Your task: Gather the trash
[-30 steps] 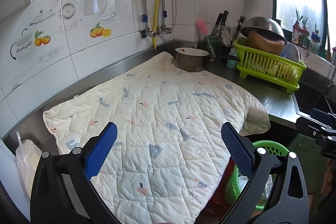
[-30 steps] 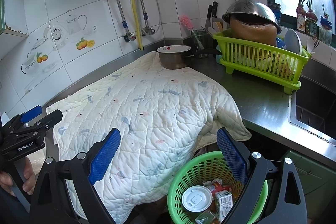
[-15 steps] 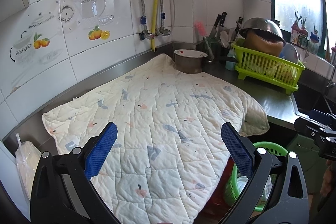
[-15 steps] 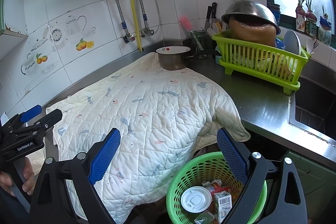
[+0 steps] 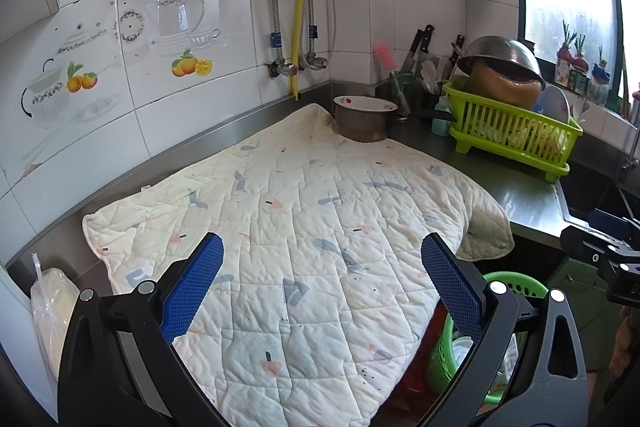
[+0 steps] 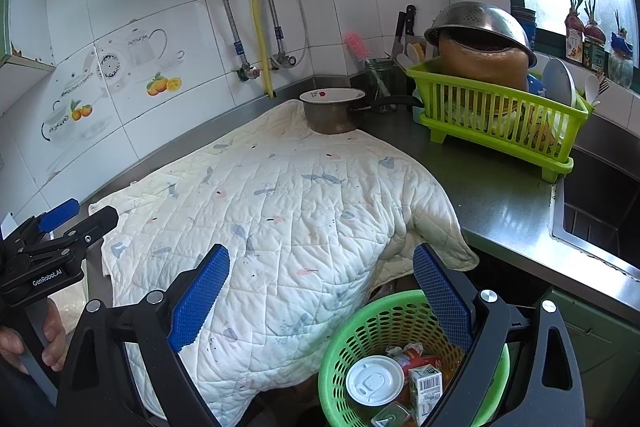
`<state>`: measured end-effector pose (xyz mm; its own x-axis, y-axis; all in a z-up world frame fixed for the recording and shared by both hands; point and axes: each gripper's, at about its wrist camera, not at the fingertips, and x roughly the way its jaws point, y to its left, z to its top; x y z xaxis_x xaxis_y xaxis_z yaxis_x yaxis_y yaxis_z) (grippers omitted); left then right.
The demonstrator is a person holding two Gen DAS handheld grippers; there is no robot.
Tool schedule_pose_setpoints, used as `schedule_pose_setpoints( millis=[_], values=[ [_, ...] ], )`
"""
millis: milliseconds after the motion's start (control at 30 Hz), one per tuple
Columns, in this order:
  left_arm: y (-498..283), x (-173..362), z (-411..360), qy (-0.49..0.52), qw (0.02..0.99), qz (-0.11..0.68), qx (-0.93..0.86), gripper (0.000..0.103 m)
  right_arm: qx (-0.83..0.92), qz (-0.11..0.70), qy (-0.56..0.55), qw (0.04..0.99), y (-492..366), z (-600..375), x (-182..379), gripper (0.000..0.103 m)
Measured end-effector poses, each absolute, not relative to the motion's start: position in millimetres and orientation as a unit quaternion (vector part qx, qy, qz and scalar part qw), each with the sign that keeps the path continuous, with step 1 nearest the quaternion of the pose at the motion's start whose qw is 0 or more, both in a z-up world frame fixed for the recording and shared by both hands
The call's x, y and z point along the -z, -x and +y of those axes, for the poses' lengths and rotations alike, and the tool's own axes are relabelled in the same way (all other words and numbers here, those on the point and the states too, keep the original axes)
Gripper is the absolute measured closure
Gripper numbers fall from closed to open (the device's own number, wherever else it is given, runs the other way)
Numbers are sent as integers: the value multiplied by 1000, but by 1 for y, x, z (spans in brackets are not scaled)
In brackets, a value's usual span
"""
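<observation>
A green mesh trash basket (image 6: 384, 323) stands on the floor below the counter's front edge. It holds a white cup lid (image 6: 374, 380), a small carton (image 6: 425, 387) and other wrappers. It also shows in the left wrist view (image 5: 516, 283), partly hidden by a finger. My right gripper (image 6: 322, 291) is open and empty above the basket and the quilt's edge. My left gripper (image 5: 320, 281) is open and empty over the quilted cloth (image 5: 288, 223) that covers the counter. No loose trash shows on the cloth.
A metal pot (image 6: 334, 111) sits at the cloth's far corner. A green dish rack (image 6: 496, 115) with an upturned colander stands on the steel counter (image 6: 504, 195), and the sink (image 6: 596, 211) is at right. A plastic bag (image 5: 52, 299) lies at far left.
Both grippers have drawn back and risen a little, so the counter looks slightly farther. Both stay open and empty.
</observation>
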<state>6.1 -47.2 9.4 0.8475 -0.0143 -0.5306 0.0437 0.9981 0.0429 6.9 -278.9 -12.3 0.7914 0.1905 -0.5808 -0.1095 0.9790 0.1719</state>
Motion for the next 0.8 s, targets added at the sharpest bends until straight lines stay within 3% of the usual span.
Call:
schedule_pose_setpoints(
  millis=[800],
  values=[
    [-5, -14, -47, -26, 964, 265, 18, 5, -79, 313, -62, 944, -7, -280, 13, 13]
  ],
)
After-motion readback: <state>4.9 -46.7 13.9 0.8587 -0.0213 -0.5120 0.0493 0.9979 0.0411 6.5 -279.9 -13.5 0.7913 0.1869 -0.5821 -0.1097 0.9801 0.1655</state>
